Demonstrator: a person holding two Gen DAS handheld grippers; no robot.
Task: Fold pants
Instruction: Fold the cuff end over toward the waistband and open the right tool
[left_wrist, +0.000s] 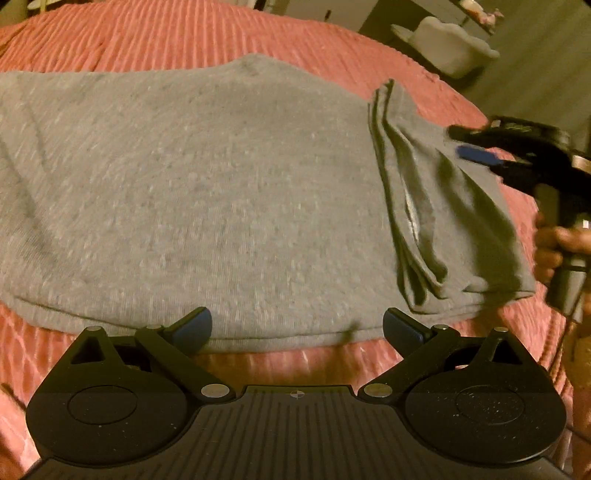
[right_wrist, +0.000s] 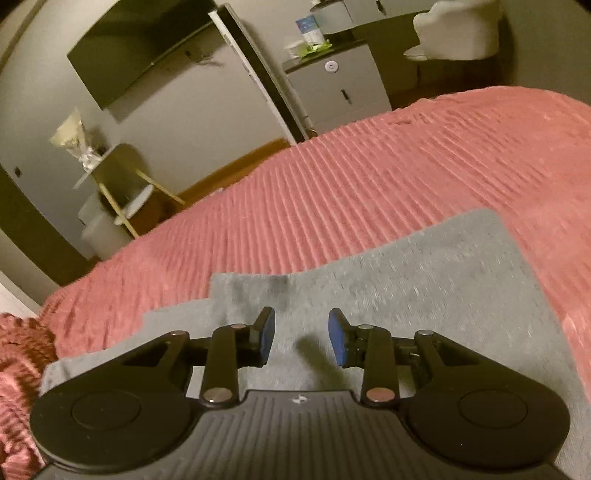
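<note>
Both my tools hang over the grey pants (left_wrist: 207, 192) on the pink bed cover (left_wrist: 147, 40). Left gripper (left_wrist: 297, 326) is wide and holds nothing. Right gripper (right_wrist: 301, 338) is narrow, with nothing between its blue pads. Past the bed I see a dark TV (right_wrist: 140, 48), a grey cabinet (right_wrist: 336, 88) and a white chair (right_wrist: 458, 33).

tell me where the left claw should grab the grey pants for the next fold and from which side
Probably the near hem of the grey pants, the thin edge just ahead of the open left claw, lying flat on the pink bedspread. Come in low from the near side, one finger sliding under that edge. The right end is already folded into thick layers, harder to pinch, and the right claw hovers there, empty.
</note>
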